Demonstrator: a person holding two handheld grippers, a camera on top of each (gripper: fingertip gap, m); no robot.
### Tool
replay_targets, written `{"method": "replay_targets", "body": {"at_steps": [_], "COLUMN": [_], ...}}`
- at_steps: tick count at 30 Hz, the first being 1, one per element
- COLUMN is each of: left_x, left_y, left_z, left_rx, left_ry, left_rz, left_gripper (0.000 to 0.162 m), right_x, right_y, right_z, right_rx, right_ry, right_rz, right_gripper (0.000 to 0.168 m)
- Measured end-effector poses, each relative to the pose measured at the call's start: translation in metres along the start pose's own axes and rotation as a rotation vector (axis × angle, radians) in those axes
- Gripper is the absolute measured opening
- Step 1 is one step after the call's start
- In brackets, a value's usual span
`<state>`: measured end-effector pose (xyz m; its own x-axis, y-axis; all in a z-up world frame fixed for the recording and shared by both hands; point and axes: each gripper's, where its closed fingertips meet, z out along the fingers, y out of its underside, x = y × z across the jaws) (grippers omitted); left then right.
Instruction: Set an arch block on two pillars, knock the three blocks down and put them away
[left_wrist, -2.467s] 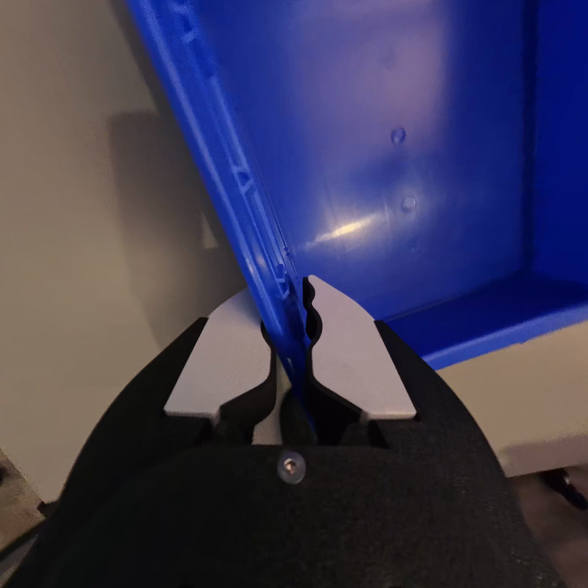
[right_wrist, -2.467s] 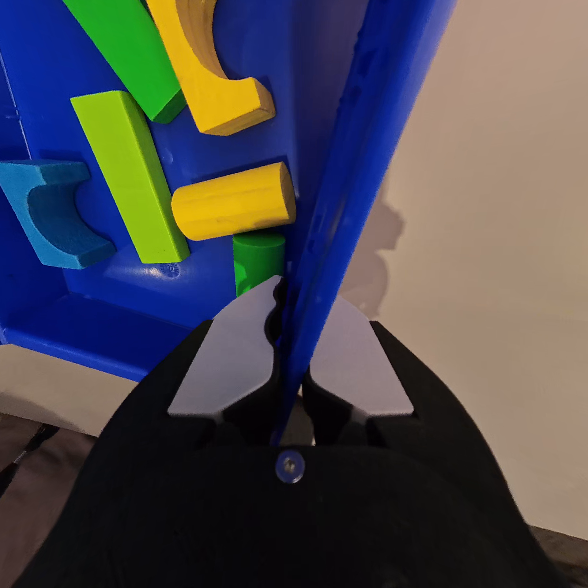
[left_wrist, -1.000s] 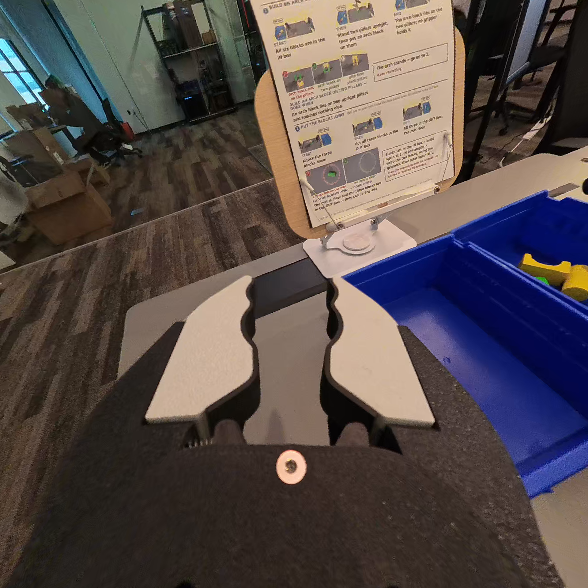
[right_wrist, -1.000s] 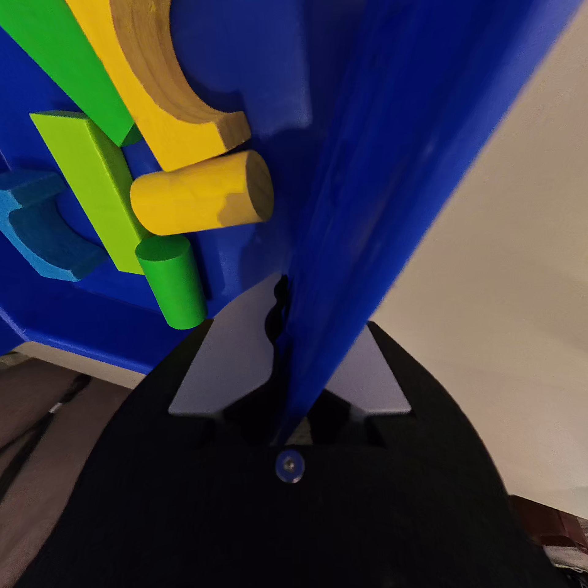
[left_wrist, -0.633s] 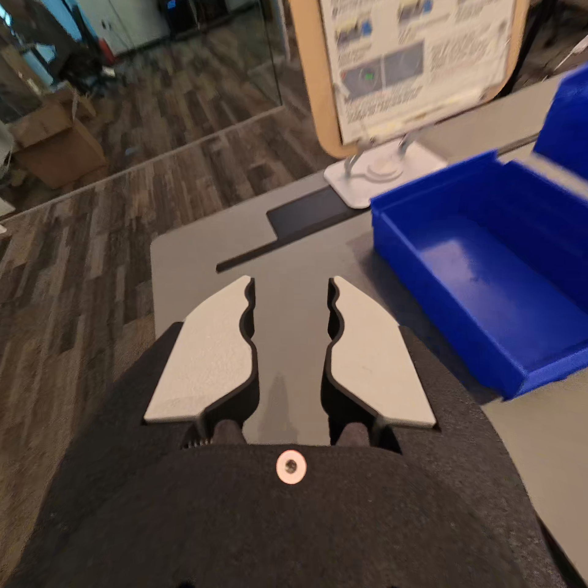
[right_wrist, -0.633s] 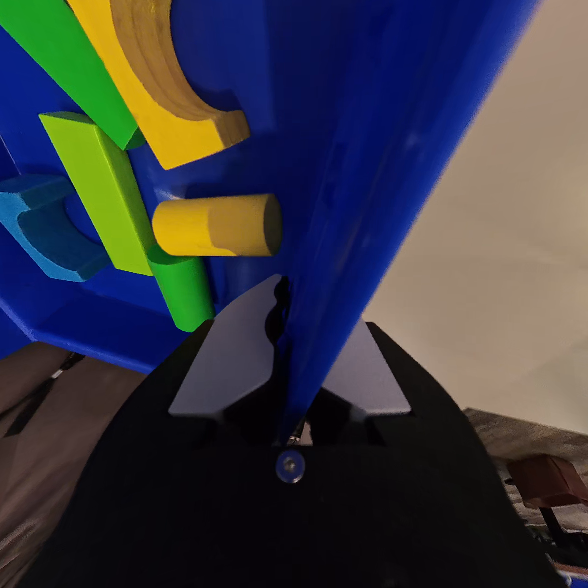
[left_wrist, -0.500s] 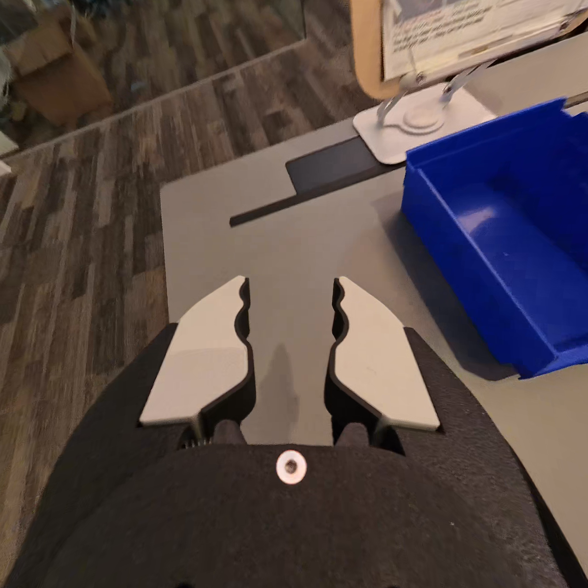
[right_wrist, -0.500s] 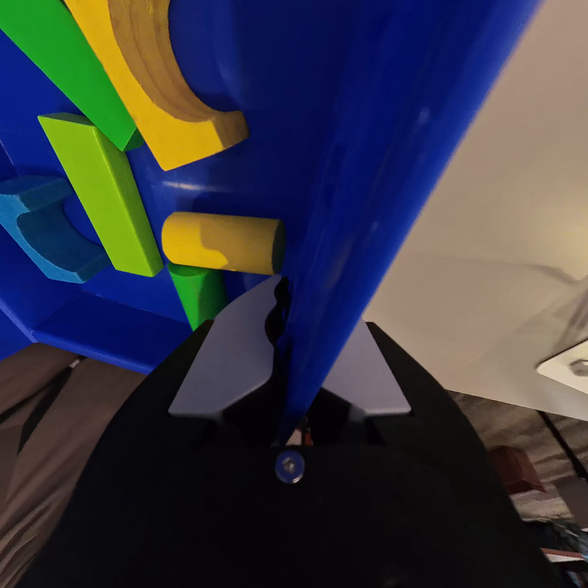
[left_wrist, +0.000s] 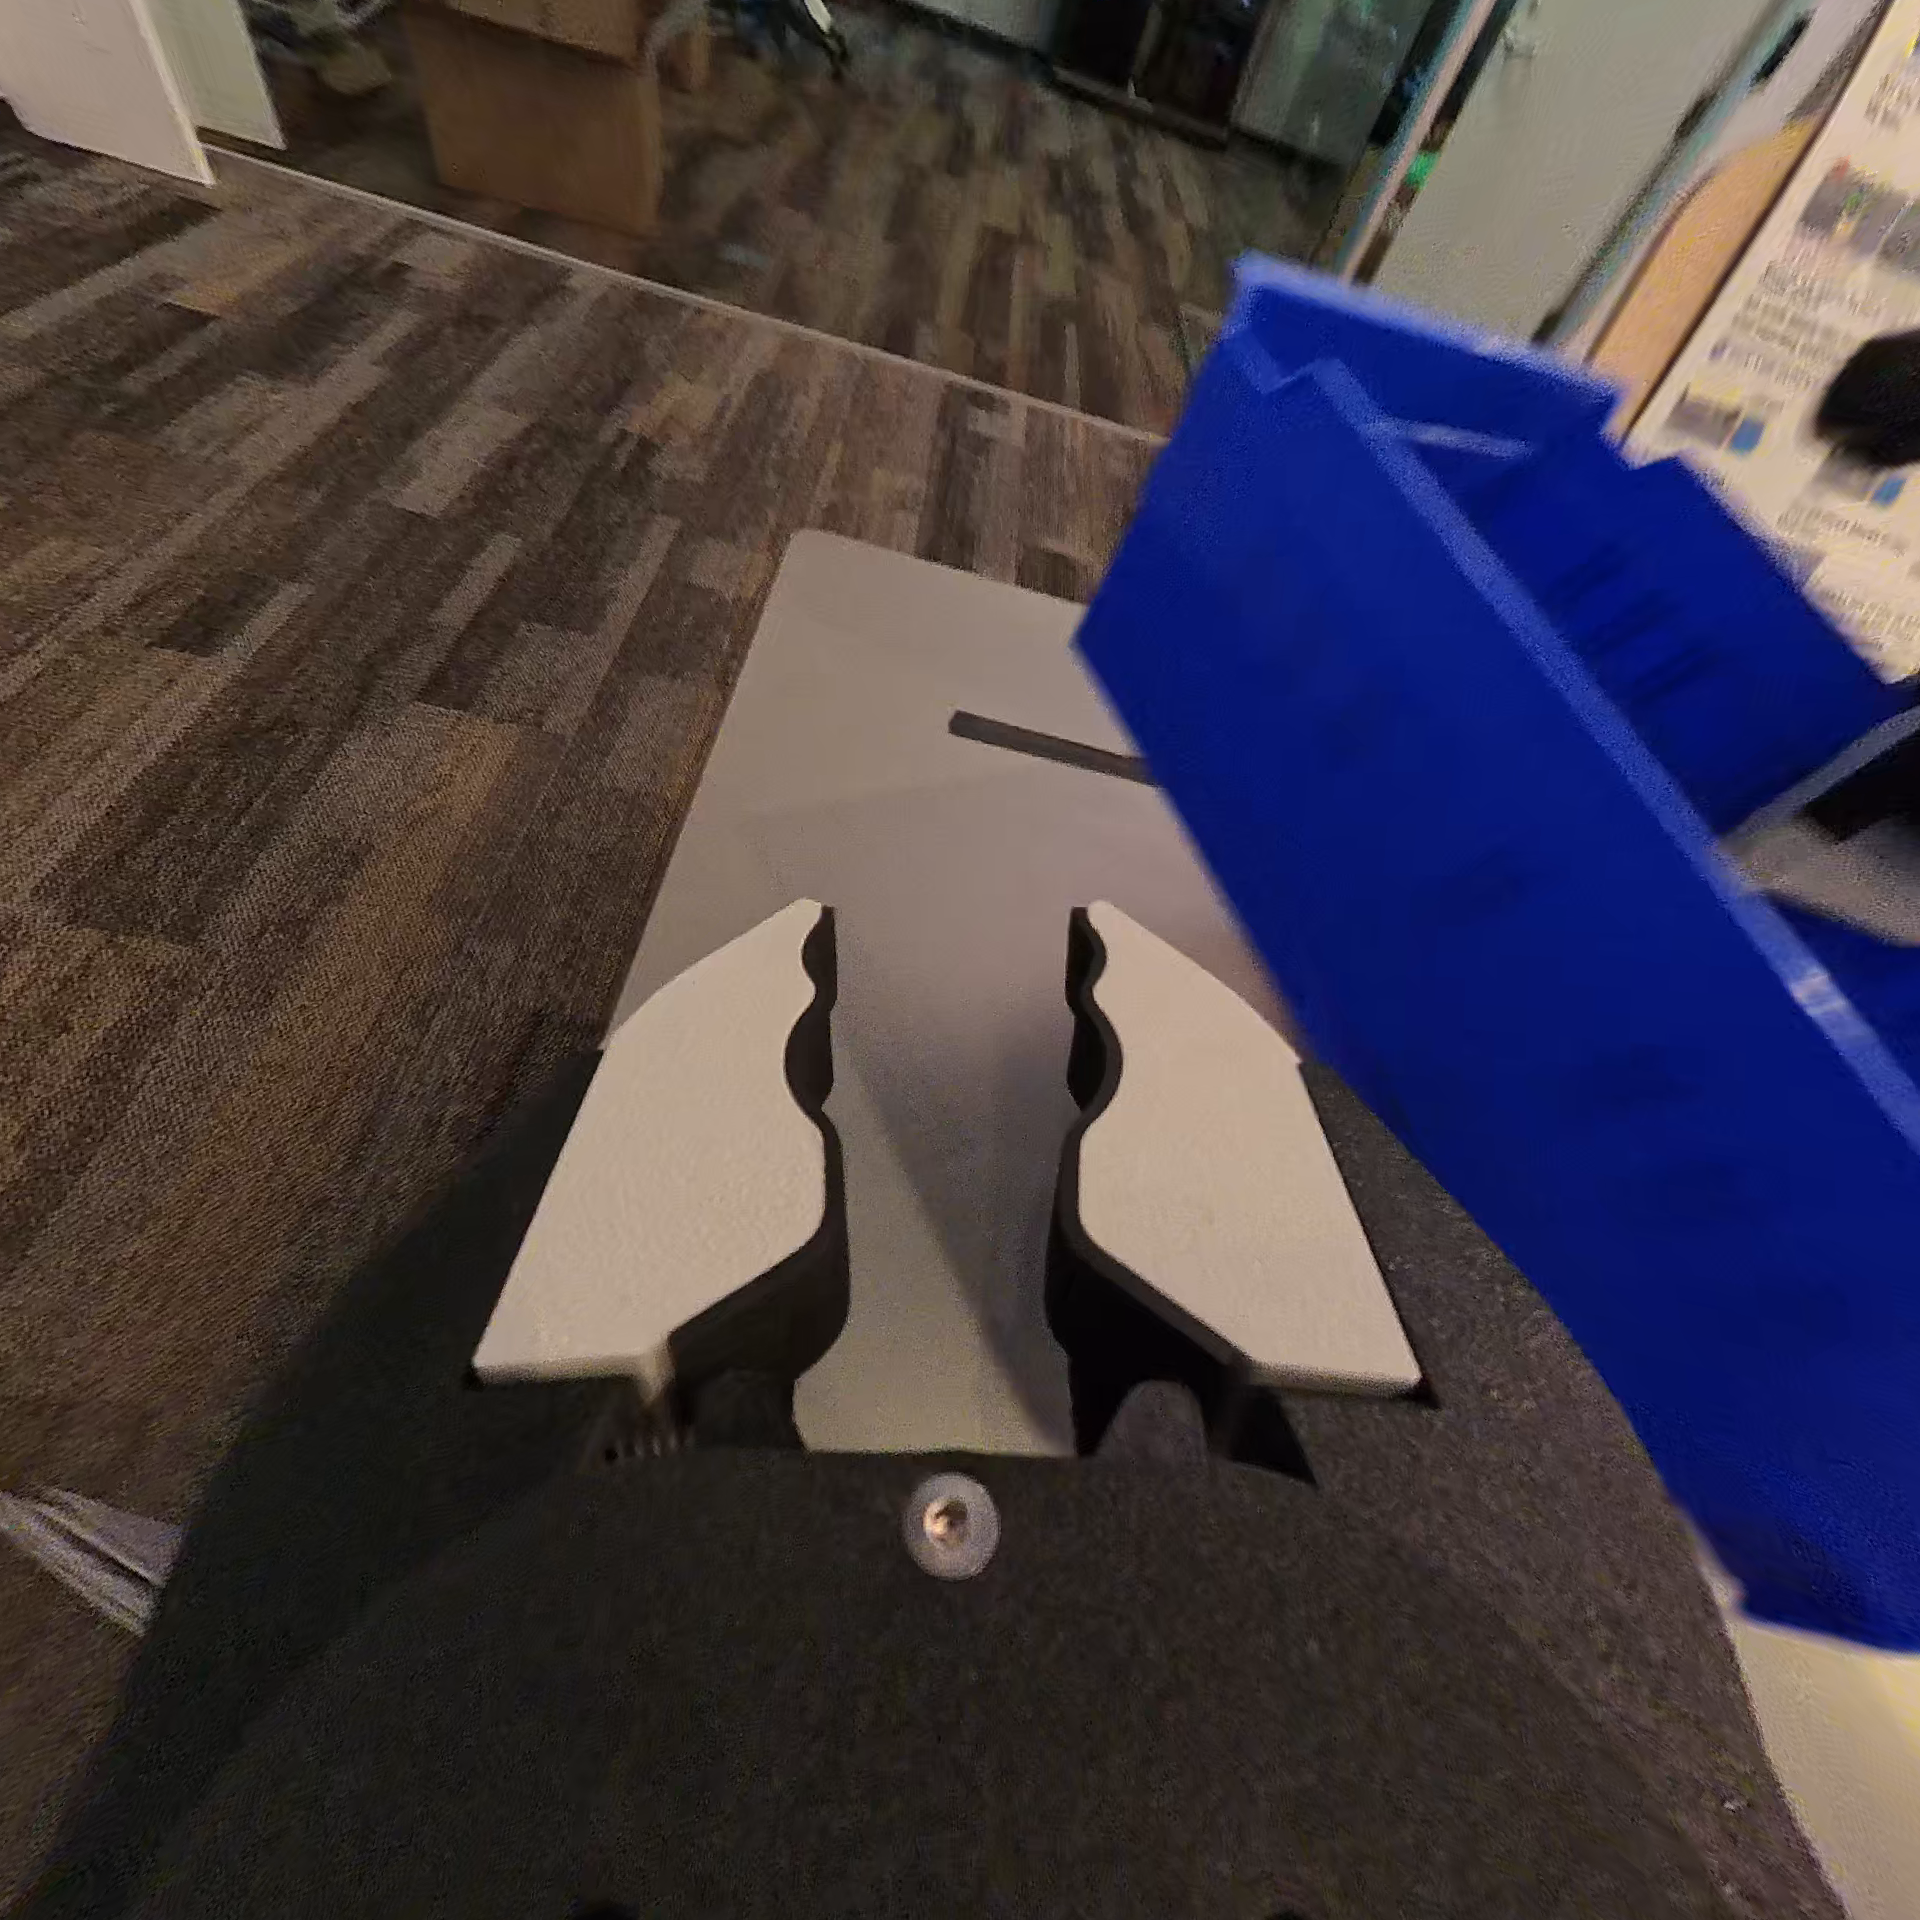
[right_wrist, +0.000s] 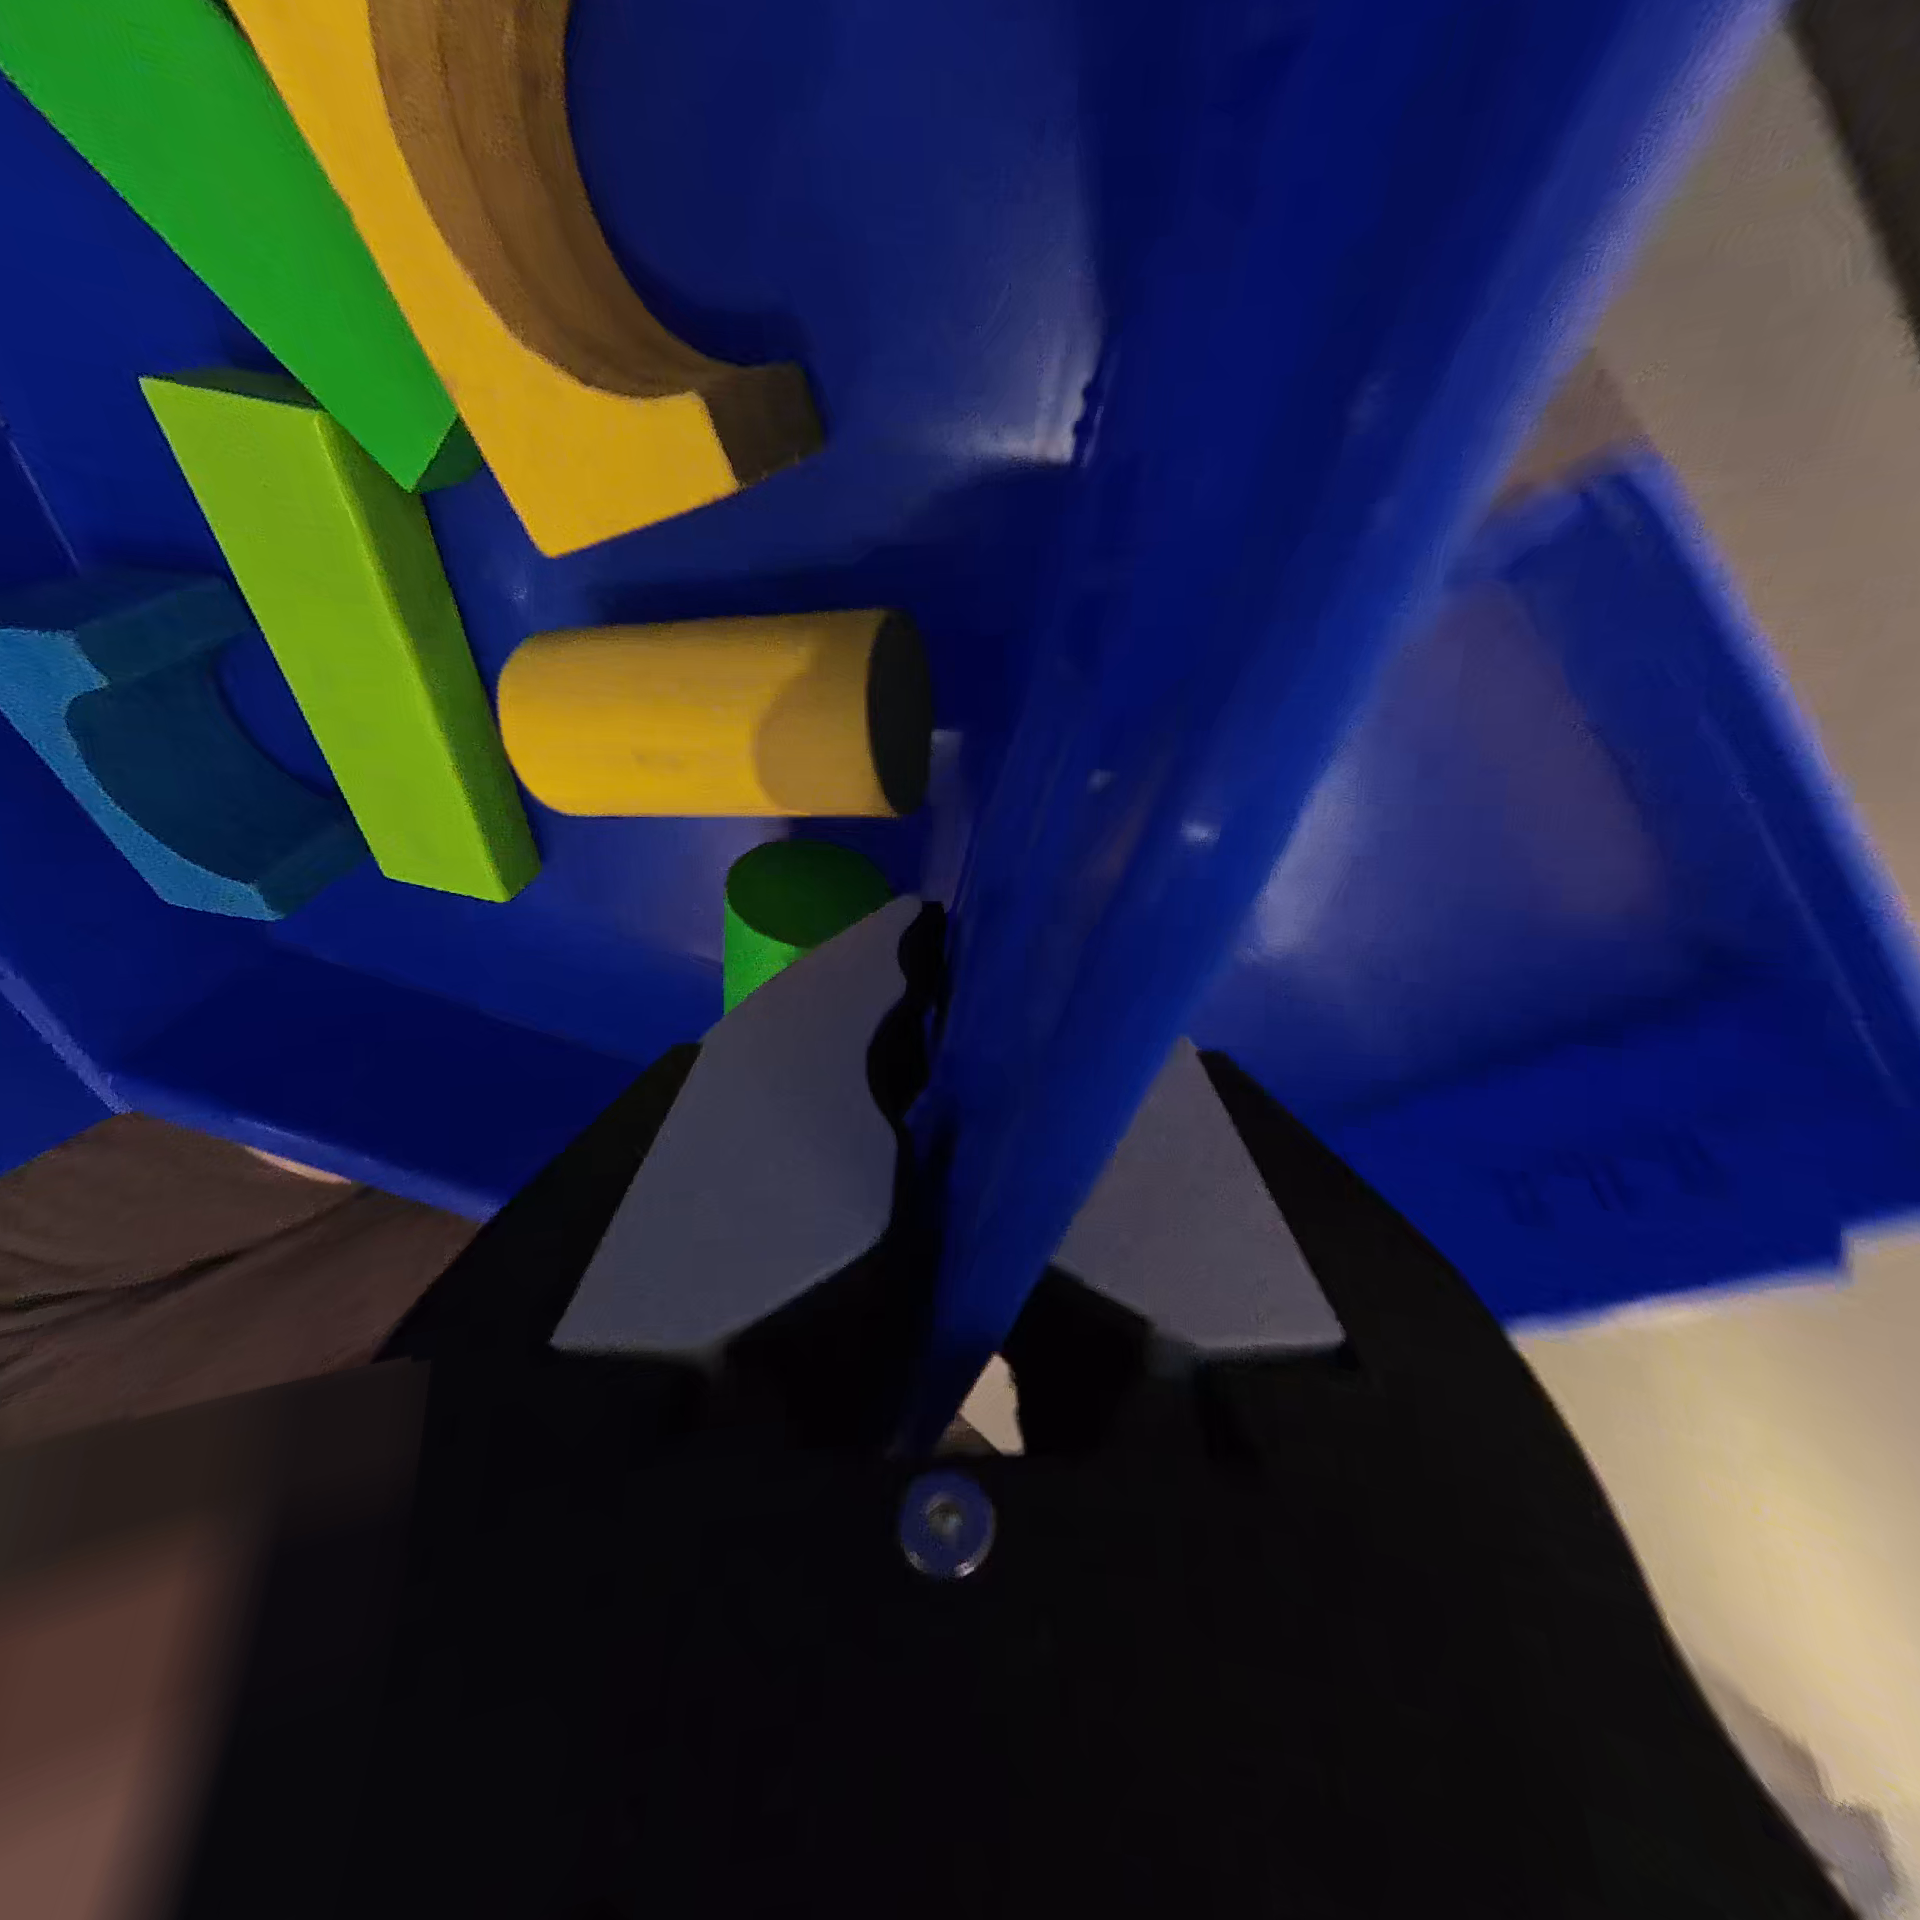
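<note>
My right gripper is shut on the side wall of a blue bin and holds it tilted in the air. Inside lie a yellow arch, a blue arch, a yellow cylinder, a green cylinder, a light green bar and a dark green bar. My left gripper is open and empty over the grey table. The lifted bin hangs blurred just to its right.
A second blue bin sits below and right of the held one; it also shows in the left wrist view. An instruction sheet on a stand is at the far right. The table's left edge drops to a wood-pattern floor. One gripper's finger ends stand about 30 centimeters off the other's.
My left gripper let go of the bin wall, opened and drew away to the left. My right gripper lifted and swung the block-filled bin. The cylinders rolled inside it.
</note>
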<state>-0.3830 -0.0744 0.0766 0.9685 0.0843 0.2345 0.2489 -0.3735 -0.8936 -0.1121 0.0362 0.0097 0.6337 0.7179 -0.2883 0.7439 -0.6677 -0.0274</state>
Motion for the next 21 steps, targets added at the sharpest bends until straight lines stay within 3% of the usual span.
{"method": "replay_targets", "body": {"at_steps": [5,10,17,21], "left_x": [-0.013,-0.025,0.001,0.010], "left_y": [-0.005,-0.007,0.028,0.053], "left_z": [-0.022,-0.030,0.028,0.062], "left_rx": [0.060,0.130,-0.126,-0.284], "left_ry": [0.017,0.143,0.322,0.317], "left_rz": [-0.134,-0.273,-0.236,-0.175], "left_gripper": [0.044,0.050,0.048,0.052], "right_x": [-0.053,-0.049,-0.010,-0.012], "right_y": [-0.043,-0.047,-0.025,-0.032], "right_z": [0.059,0.117,0.156,0.129], "right_rx": [-0.012,-0.047,-0.100,0.031], "right_ry": [-0.063,-0.065,0.074,0.049], "right_rz": [-0.052,0.044,0.175,0.132], "right_gripper": [0.007,0.007,0.010,0.016]}}
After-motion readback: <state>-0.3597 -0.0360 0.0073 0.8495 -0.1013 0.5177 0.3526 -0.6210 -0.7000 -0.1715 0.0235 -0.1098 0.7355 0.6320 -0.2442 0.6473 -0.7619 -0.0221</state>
